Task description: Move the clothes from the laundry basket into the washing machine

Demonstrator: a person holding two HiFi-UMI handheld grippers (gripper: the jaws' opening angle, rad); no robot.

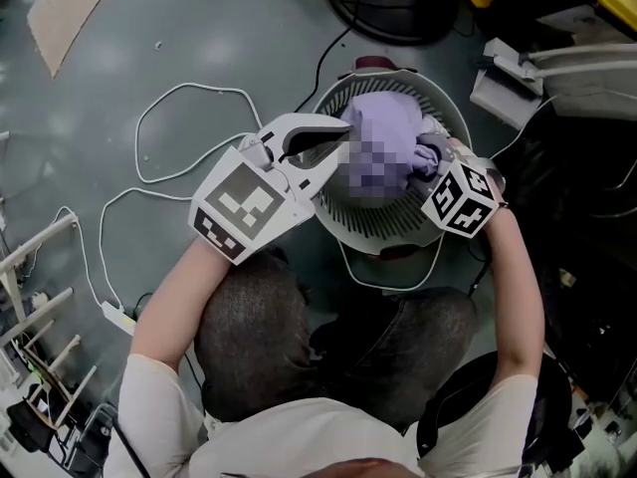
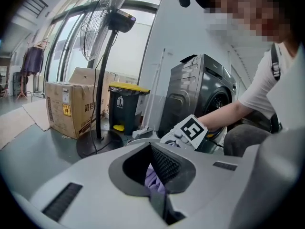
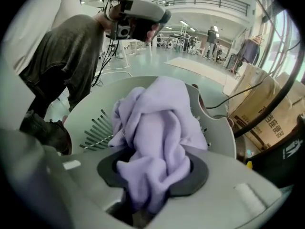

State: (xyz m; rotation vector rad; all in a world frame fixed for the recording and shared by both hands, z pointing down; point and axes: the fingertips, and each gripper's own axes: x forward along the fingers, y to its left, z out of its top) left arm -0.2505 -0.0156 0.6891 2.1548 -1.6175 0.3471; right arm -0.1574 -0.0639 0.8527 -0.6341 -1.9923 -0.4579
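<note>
right tool [image 3: 152, 182] is clamped tight on a purple garment [image 3: 162, 123]. Pads are closed on a thick fold, and the rest is bunched over the open top of the laundry basket [image 3: 90, 116]. left tool [image 1: 343, 147] has its jaws apart, tips right up against the same garment from the other side. A bit of purple shows in the gap, but the pads aren't pressing on it afaict.

Basket is a white round slatted one, standing on a smooth grey-green floor [image 1: 119, 68] just in front of the person's knees. Room is a big open hall w/ tall windows, strip lights and a railing up high.

Other stuff: a dark grey front-load washing machine [image 2: 200, 92] sits past the basket. In the left gripper view the person's right forearm reaches across the front of it. Next to it there's a black bin w/ yellow lid [image 2: 124, 106], then a pedestal fan [image 2: 102, 75] on a round base, then a cardboard box [image 2: 66, 109]. A white cable [image 1: 189, 93] loops on the floor left of the basket, and a flat cardboard sheet [image 1: 70, 3] lies further off.
</note>
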